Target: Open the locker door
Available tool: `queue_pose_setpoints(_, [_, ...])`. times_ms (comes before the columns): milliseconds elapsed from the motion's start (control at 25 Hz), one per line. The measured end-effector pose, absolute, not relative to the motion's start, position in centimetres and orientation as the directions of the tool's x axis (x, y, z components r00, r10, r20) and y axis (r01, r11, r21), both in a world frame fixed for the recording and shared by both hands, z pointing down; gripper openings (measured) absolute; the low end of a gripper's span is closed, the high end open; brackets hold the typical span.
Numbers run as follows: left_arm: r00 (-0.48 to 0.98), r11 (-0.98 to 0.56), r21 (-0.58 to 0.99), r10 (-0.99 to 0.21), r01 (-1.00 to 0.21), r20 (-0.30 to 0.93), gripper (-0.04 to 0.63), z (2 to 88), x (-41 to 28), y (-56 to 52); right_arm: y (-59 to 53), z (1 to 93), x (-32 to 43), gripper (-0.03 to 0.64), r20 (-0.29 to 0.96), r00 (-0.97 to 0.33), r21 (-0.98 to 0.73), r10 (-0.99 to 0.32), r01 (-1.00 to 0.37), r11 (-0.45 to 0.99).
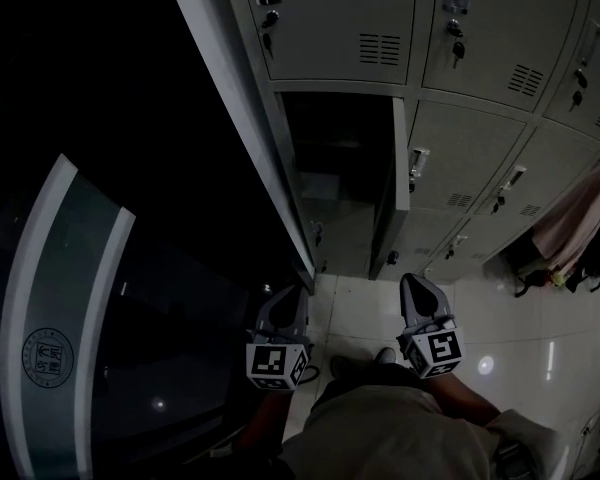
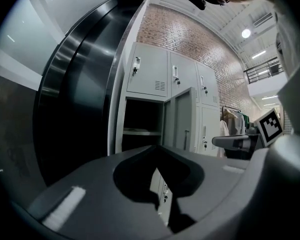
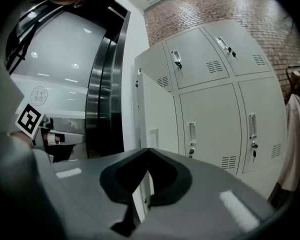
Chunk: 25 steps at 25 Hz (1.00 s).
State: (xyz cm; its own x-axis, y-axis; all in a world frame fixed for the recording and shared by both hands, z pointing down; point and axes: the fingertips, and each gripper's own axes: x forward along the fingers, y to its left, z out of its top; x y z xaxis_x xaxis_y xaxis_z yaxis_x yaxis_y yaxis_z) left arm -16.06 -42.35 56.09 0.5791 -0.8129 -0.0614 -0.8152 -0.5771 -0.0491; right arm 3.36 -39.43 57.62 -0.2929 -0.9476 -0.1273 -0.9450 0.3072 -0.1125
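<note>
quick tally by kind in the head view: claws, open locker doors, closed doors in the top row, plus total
claws: 2 (left claw, right claw)
open locker door: 1
closed top-row doors: 3
total: 6

Glossy pale tiled floor (image 1: 525, 323) with lamp glints, bank of grey metal lockers (image 1: 470, 183) standing directly on it, heap of dark bags (image 1: 540, 273) at the right — just beside the lockers' foot.
</note>
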Motion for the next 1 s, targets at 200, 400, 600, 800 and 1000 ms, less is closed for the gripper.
queue_pose_setpoints(200, [0.555,-0.552,-0.066,-0.829,-0.832,-0.070,0.058,55.0,-16.8,-39.9,-37.7,57.1,3.6,0.000,-0.168,-0.298,-0.114,-0.940,-0.941,0.319])
queue_pose_setpoints(400, [0.532,-0.528,-0.069,-0.844,-0.846,-0.064,0.058,54.1,-16.6,-37.6,-35.3,55.6,4.3,0.000,-0.187,-0.319,-0.110,-0.929,-0.933,0.342])
queue_pose_setpoints(600, [0.549,-0.543,-0.085,-0.832,-0.835,-0.078,0.058,52.7,-12.3,-32.8,-29.3,54.0,8.0,0.000,-0.213,-0.308,-0.117,-0.927,-0.934,0.337])
queue_pose_setpoints(800, [0.531,-0.526,-0.069,-0.843,-0.848,-0.085,0.058,52.5,-8.9,-26.0,-20.0,53.5,12.3,0.000,-0.082,-0.310,-0.106,-0.947,-0.942,0.318])
queue_pose_setpoints(1000, [0.514,-0.510,-0.064,-0.853,-0.858,-0.090,0.058,52.4,-6.8,-18.8,-12.3,52.2,15.2,0.000,-0.078,-0.319,-0.063,-0.945,-0.944,0.324])
